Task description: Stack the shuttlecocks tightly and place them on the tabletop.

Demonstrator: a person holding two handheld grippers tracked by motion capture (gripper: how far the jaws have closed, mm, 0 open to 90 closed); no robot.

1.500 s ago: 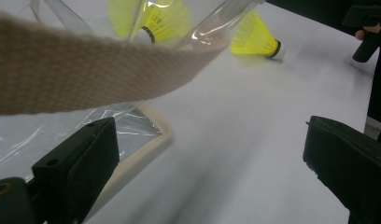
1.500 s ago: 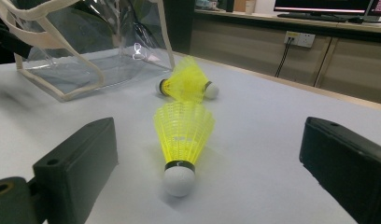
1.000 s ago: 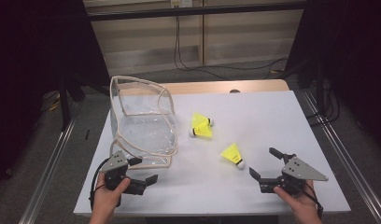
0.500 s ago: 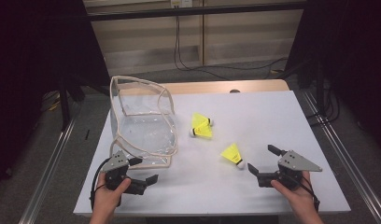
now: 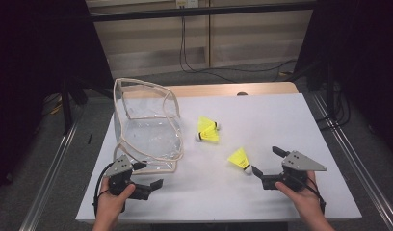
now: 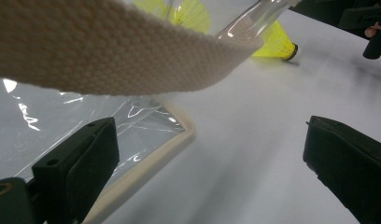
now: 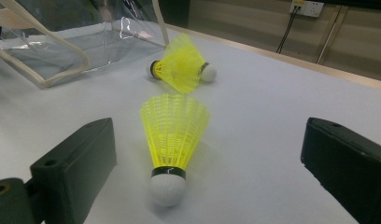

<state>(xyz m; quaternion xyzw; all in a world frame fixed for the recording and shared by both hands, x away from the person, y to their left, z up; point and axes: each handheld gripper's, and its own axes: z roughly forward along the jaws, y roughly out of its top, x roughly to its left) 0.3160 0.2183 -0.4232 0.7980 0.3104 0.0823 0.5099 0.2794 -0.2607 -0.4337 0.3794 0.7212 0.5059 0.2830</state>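
Observation:
A yellow shuttlecock (image 5: pixel 240 160) lies on the white table (image 5: pixel 281 120) with its white cork toward my right gripper (image 5: pixel 265 160). That gripper is open, its jaws standing on either side of the cork. The right gripper view has the shuttlecock (image 7: pixel 172 140) lying between the jaws, untouched. Two more yellow shuttlecocks (image 5: pixel 207 130) lie together farther back, next to a clear plastic bag (image 5: pixel 146 125) with beige trim. My left gripper (image 5: pixel 151 174) is open at the bag's near corner; its left jaw is over the bag's clear wall (image 6: pixel 62 121), and the beige trim strap (image 6: pixel 109 51) runs above.
The bag stands open at the table's left, its base rim (image 6: pixel 151 154) on the tabletop. A wooden strip (image 5: pixel 223 90) runs along the table's far edge. Metal rails (image 5: pixel 348 159) flank both sides. Bare white tabletop spreads to the right and behind the shuttlecocks.
My right gripper has moved a little left and forward, bringing its open jaws around the near shuttlecock's cork. The left gripper and the shuttlecocks have stayed put.

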